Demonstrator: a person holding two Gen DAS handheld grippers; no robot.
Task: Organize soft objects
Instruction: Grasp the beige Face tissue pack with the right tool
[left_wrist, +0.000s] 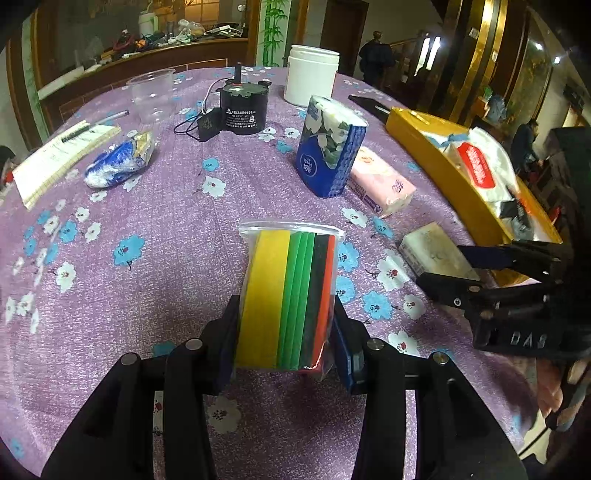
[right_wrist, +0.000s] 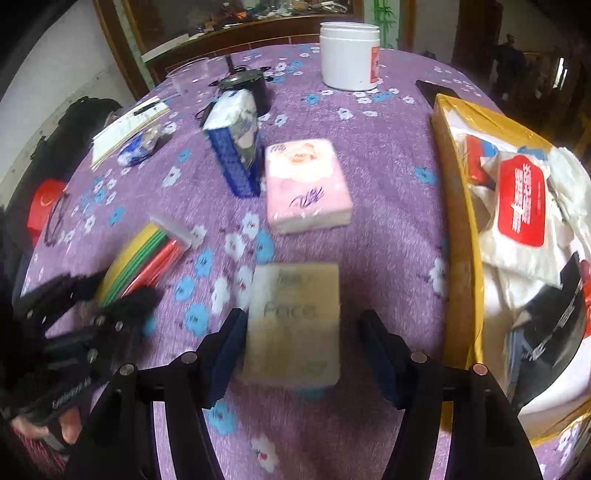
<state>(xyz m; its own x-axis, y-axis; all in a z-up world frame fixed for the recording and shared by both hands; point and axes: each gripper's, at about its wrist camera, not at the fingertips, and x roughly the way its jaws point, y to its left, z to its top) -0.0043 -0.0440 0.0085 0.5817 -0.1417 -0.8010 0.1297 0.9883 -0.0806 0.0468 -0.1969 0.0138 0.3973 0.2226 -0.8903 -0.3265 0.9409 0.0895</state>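
Note:
A clear zip bag of coloured foam sheets (left_wrist: 288, 280), yellow, green, black and red, stands on edge on the purple flowered tablecloth. My left gripper (left_wrist: 286, 301) is shut on its sides; the right wrist view shows the bag (right_wrist: 147, 254) in that gripper (right_wrist: 122, 286). My right gripper (right_wrist: 303, 314) is open, its fingers on either side of a cream tissue pack (right_wrist: 295, 321) lying flat, with a gap on the right side. A pink tissue pack (right_wrist: 306, 184) lies flat beyond it, next to an upright blue tissue pack (right_wrist: 236, 147). A yellow box (right_wrist: 458, 221) at the right holds a red-labelled wipes pack (right_wrist: 521, 199).
Farther back stand a white jar (left_wrist: 312, 77), a black motor with a cord (left_wrist: 242, 107) and a clear cup (left_wrist: 151, 92). A notepad (left_wrist: 59, 158) and a crumpled blue-white wrapper (left_wrist: 118, 162) lie at the left. A black phone (left_wrist: 369, 105) lies behind the yellow box (left_wrist: 443, 173).

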